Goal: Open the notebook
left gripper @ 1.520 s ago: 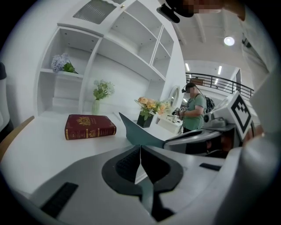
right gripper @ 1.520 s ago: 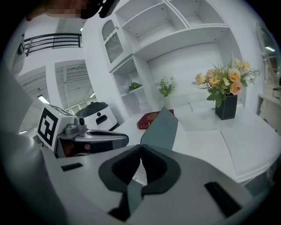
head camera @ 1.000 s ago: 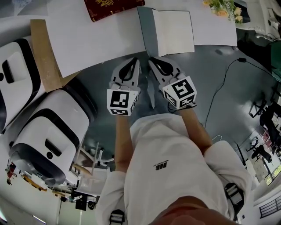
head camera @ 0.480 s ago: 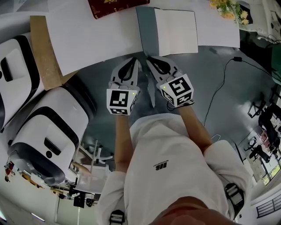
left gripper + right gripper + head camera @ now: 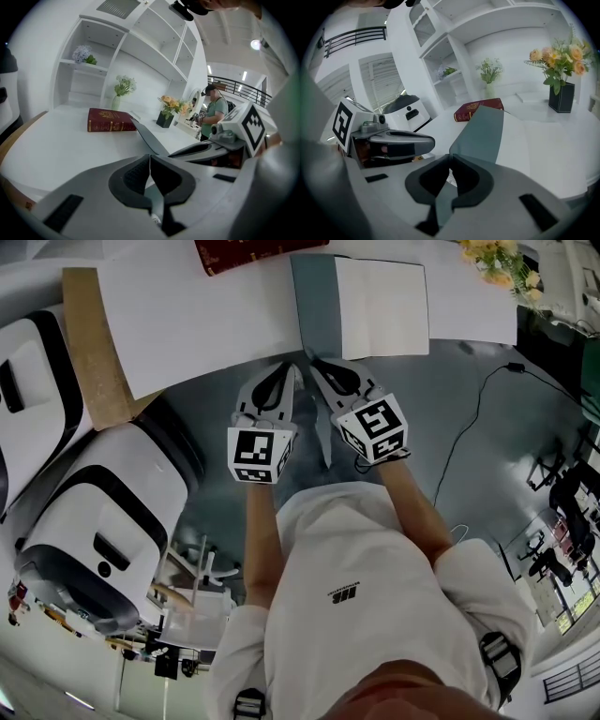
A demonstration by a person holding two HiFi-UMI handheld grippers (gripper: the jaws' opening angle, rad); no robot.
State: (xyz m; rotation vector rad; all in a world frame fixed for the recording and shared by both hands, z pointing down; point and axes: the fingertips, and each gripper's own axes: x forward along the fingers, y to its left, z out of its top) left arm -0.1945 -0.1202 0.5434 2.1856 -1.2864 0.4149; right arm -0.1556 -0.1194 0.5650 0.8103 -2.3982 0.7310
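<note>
Both grippers hovered side by side at the near edge of a white table, where the notebook lay open with a blank white page facing up. The left gripper had its two fingers pressed together with nothing between them, and the right gripper was likewise closed and empty. The notebook's gray cover stood raised at a slant along the page's left side. Its near corner sat just beyond the right gripper's tips, though whether it touched them could not be told. The left gripper sat just to the left of that corner, pointing at the bare tabletop. A dark red book with gold lettering lay flat farther back on the table, well apart from the notebook. Orange and yellow flowers in a black pot stood off toward the right end. A brown board ran along the table's left edge, and two rounded white machines with black trim stood on the floor beside it. White built-in shelves rose behind the table, holding a vase of pale flowers. A black cable trailed across the gray floor to the right, and a person in a green shirt stood in the background below a railed balcony.
</note>
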